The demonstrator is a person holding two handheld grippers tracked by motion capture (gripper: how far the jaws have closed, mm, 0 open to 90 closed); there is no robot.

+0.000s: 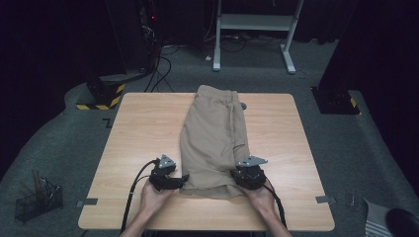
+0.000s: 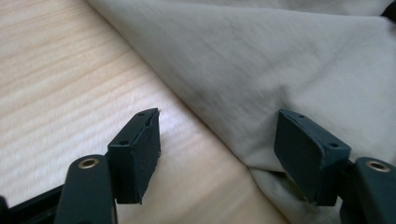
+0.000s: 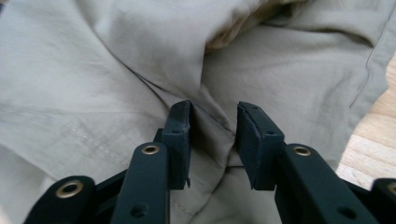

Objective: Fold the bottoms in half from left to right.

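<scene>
We had two grippers at the near end of one pair of khaki shorts [image 1: 213, 140], which lay folded lengthwise down the middle of the wooden surface [image 1: 138, 133], waistband at the far edge, hem toward us. The left gripper [image 2: 217, 154] stood spread wide: one pad [image 2: 140, 149] over bare wood, the other [image 2: 308, 154] at the cloth's edge, with the hem corner between them, not pinched. In the high view the left gripper [image 1: 167, 177] sat at the near left corner of the shorts. The right gripper [image 3: 215, 140] was part open, its pads not pressed on anything; a raised crease of fabric stood in the gap between them, and we could not tell if it touched either pad. From above the right gripper [image 1: 248, 177] sat on the near right corner of the shorts. One hand [image 1: 154, 197] behind each gripper, two in all. The cloth was thin, matte, woven, softly wrinkled, with a stitched seam line and a drawstring near the waistband. The surface was a rounded rectangle, pale wood grain. Off the surface, one black wire basket [image 1: 38, 201] stood on the grey carpet [image 1: 341, 148] at left.
</scene>
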